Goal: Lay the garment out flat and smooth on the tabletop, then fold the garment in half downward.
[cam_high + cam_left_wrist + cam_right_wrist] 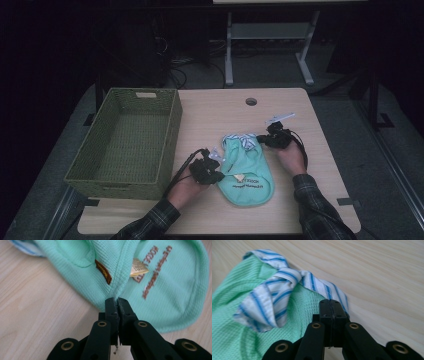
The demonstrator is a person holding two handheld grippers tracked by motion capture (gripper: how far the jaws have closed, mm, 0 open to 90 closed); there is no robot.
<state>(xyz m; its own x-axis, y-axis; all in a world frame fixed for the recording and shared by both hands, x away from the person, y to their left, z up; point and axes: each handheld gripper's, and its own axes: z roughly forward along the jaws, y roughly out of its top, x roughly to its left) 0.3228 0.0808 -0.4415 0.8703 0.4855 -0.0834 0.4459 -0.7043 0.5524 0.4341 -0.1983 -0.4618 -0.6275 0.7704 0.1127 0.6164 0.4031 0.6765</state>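
A small mint-green garment (247, 170) with brown lettering lies flat on the wooden table (220, 112). Its blue-and-white striped collar (243, 140) points to the far side. My left gripper (218, 175) sits at the garment's left edge. In the left gripper view its jaws (117, 300) are shut on a pinched fold of the green fabric (172, 297), near a brown tag (103, 271). My right gripper (260, 140) is at the garment's top right corner. In the right gripper view its jaws (333, 301) are shut on the garment's edge where the striped collar (269, 295) meets the green cloth (232, 335).
An empty green woven basket (176, 125) stands on the left part of the table, close to my left hand. A round cable hole (251, 101) sits near the table's far edge. Bare table lies beyond and right of the garment.
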